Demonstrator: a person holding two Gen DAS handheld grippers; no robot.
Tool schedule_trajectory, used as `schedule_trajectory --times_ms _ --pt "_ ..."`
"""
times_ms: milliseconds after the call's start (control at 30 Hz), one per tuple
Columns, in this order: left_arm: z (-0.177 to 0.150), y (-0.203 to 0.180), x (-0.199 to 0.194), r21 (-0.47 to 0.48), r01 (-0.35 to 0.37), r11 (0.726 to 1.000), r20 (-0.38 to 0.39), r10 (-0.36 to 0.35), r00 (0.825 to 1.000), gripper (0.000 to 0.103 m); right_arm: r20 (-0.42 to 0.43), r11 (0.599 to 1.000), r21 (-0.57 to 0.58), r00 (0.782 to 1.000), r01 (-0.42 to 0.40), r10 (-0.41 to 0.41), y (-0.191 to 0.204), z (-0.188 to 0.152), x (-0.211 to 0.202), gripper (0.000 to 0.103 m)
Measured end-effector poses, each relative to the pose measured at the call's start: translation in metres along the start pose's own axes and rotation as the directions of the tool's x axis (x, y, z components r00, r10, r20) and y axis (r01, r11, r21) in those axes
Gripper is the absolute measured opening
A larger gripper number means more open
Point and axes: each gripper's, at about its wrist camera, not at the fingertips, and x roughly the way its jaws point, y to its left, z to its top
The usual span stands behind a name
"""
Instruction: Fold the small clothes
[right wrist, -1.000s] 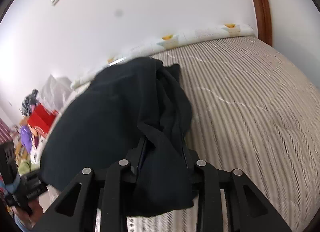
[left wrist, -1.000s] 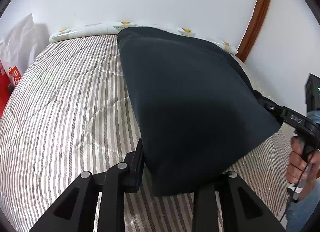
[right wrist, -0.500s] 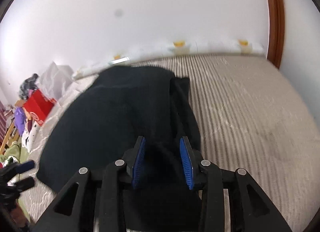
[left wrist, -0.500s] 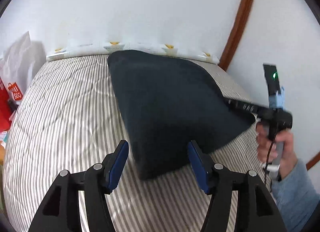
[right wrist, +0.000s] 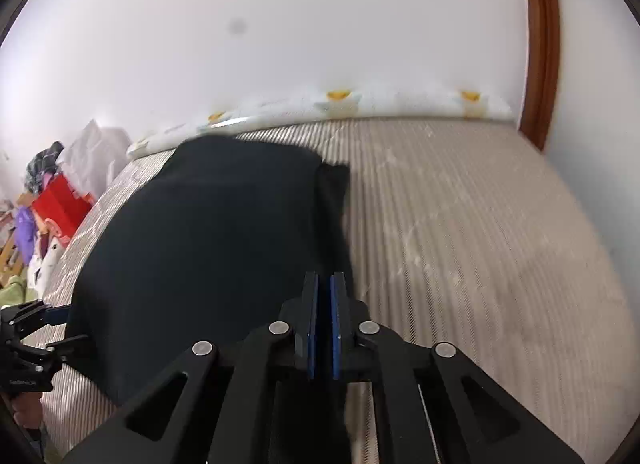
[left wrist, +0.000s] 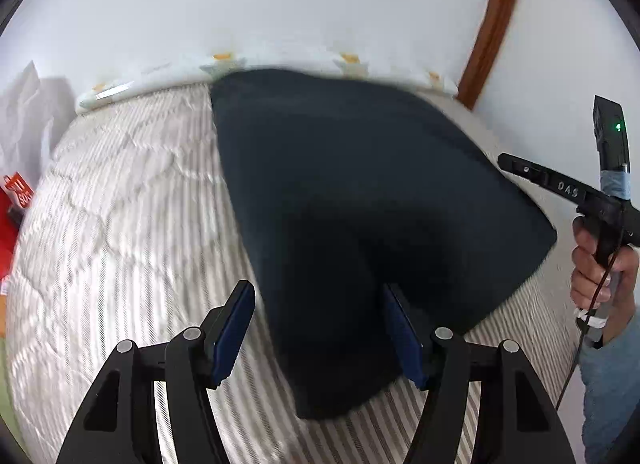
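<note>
Left wrist view shows your left gripper [left wrist: 316, 328] opening around the dark garment [left wrist: 360, 204] on the striped bed [left wrist: 120, 224]; your right gripper [right wrist: 323, 328] is pinched closed, empty — soft, limp cloth; take it by a corner.

A dark navy garment [left wrist: 352, 200] lay folded flat on the striped bed, its narrow end at six o'clock, far edge toward twelve.

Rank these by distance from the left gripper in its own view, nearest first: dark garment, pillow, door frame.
1. Dark garment: its near corner lies between the opening fingers of the left gripper.
2. Pillow: along the bed's far edge.
3. Door frame: far right, behind the pillow's end.
</note>
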Motion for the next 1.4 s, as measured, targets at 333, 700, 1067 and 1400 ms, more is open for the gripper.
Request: schedule_trajectory --times_ms 333,700,1067,1400 --pt "0.058 0.020 0.025 -0.056 -0.034 0.998 0.018 0.035 0.999 0.064 -0.122 0.999 -0.028 0.992 -0.025 0.021 0.026 0.087 0.068 0.046" --pt "0.066 0.025 0.057 -0.059 -0.032 0.998 -0.025 0.031 0.999 0.065 -0.079 0.995 0.033 0.992 -0.096 0.098 0.014 0.109 0.121 0.007" --pt "0.046 0.024 0.030 -0.073 0.017 0.997 0.011 -0.016 1.000 0.064 -0.095 0.996 0.046 0.992 -0.077 0.082 0.001 0.075 0.055 0.046" --pt "0.030 0.015 0.026 -0.077 0.003 0.997 0.014 -0.002 1.000 0.065 -0.060 0.977 0.129 0.982 -0.171 0.180 -0.012 0.031 0.051 0.004"
